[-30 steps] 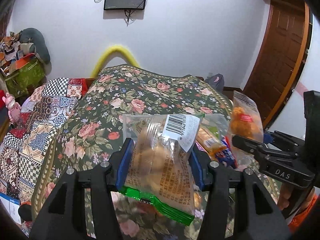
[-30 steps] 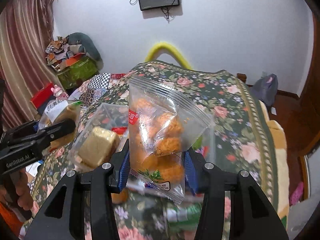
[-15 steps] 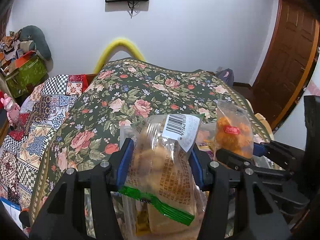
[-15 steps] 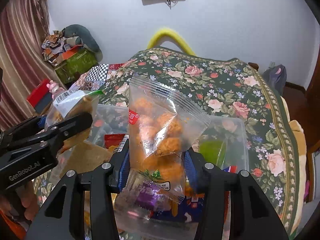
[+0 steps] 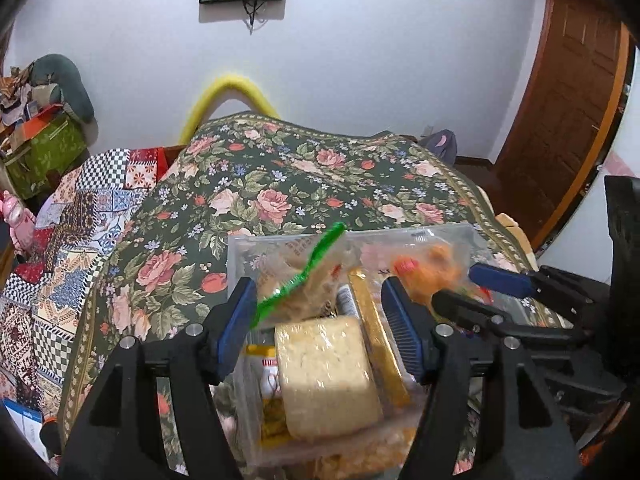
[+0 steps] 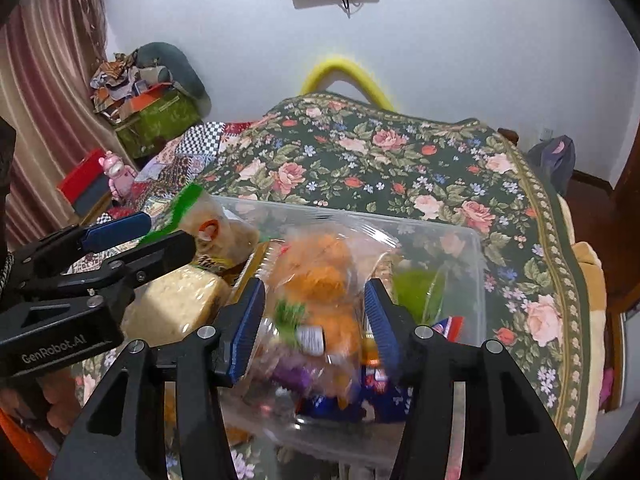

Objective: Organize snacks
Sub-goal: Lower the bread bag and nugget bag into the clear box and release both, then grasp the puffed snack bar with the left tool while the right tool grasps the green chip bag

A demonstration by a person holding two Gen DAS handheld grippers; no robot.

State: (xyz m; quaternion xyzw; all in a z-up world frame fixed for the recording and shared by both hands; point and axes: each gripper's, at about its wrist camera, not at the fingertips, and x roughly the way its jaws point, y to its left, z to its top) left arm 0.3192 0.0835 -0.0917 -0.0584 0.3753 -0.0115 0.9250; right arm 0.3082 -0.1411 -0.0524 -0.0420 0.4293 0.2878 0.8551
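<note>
A clear plastic bin of snacks sits on the floral bedspread. My left gripper is open over the bin's left half. The green-edged cracker pack is blurred and tumbling free between its fingers. My right gripper is open over the bin's right half. The clear bag of orange puffs is blurred and loose between its fingers. A pale wrapped cake lies in the bin below.
The floral bedspread spreads beyond the bin. A patchwork quilt lies left. A yellow hoop stands at the far end. A wooden door is at right. Boxes and clutter sit in the left corner.
Both grippers moved down over the bin and opened. The cracker pack and the bag of orange puffs left the fingers and are falling into the bin.
</note>
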